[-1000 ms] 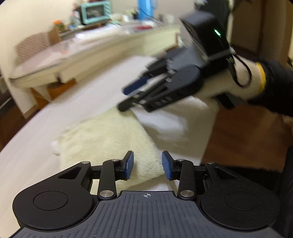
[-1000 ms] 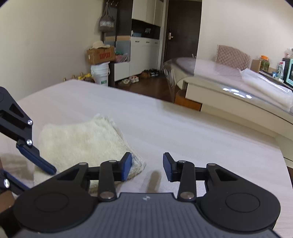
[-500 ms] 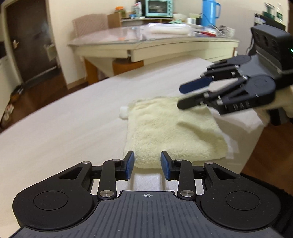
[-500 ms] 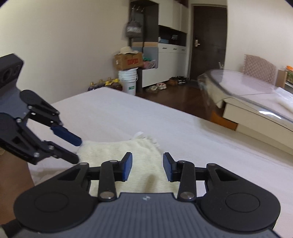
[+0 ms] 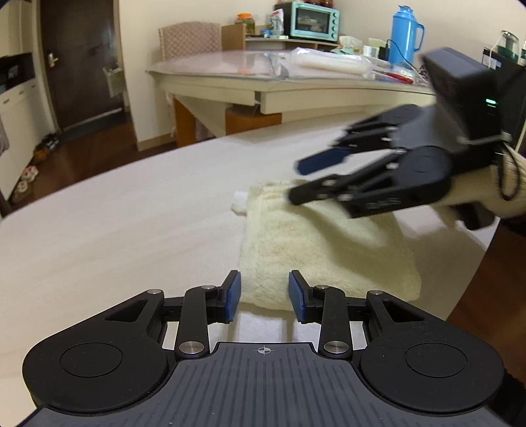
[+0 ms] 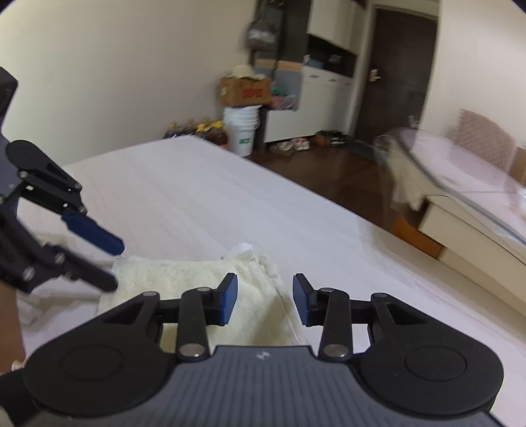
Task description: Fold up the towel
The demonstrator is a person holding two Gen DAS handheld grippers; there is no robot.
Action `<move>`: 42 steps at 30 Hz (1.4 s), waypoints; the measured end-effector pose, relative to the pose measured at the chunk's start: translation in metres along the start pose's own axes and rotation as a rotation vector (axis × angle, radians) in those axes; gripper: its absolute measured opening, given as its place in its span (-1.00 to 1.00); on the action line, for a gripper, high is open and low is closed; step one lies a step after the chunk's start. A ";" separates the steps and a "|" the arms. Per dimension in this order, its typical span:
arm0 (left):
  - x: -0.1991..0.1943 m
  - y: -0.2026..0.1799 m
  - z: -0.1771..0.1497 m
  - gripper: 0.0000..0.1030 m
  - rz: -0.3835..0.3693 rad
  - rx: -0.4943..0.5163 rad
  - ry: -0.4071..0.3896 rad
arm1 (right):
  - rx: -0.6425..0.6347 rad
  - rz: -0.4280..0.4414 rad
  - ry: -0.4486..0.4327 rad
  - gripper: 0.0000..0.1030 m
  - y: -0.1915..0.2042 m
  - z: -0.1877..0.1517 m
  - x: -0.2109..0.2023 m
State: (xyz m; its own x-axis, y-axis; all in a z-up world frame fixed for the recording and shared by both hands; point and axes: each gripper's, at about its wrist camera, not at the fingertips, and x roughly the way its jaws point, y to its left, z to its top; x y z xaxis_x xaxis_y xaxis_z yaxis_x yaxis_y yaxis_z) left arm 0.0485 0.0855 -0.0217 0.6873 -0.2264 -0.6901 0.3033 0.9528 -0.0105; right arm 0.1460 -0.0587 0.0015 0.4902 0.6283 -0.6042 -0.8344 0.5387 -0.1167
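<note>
Cream-coloured and fluffy, the towel [image 5: 325, 249] is lying already folded into a thick rectangle on the pale wood-grain table [image 5: 115, 236], close to the table's near edge, with a small white tag [image 5: 239, 199] poking out at its far corner. The left hand-held gripper [image 5: 264, 297] hangs just over the towel's near edge, blue pads a narrow gap apart with nothing pinched between them. The right hand-held gripper [image 5: 296, 180] comes in from the right side, held by a hand in a white knit glove [image 5: 493, 193], hovering above the far end of the towel; its jaws are partly apart and empty too, a bit motion-blurred. From the right wrist view the towel [image 6: 184, 279] sits right under that gripper's fingers [image 6: 230, 295]. Behind it all there's another table [image 5: 263, 75] with a teal toaster oven [image 5: 310, 19] and a blue thermos [image 5: 404, 33].
</note>
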 end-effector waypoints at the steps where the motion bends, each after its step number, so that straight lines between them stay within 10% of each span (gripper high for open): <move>1: 0.001 -0.001 -0.001 -0.32 0.006 0.005 -0.001 | -0.015 0.001 0.012 -0.22 0.000 0.002 0.006; 27: -0.015 -0.010 -0.007 -0.24 0.129 -0.118 -0.006 | 0.073 -0.105 -0.011 -0.14 -0.057 -0.044 -0.054; 42: -0.017 -0.032 -0.011 -0.21 0.197 -0.282 -0.001 | -0.005 0.006 -0.010 -0.10 -0.072 -0.049 -0.051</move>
State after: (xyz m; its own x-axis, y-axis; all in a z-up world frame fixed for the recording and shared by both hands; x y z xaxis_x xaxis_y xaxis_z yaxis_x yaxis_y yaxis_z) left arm 0.0197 0.0615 -0.0178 0.7153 -0.0331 -0.6980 -0.0292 0.9966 -0.0772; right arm 0.1690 -0.1576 0.0020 0.4872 0.6371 -0.5973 -0.8387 0.5319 -0.1167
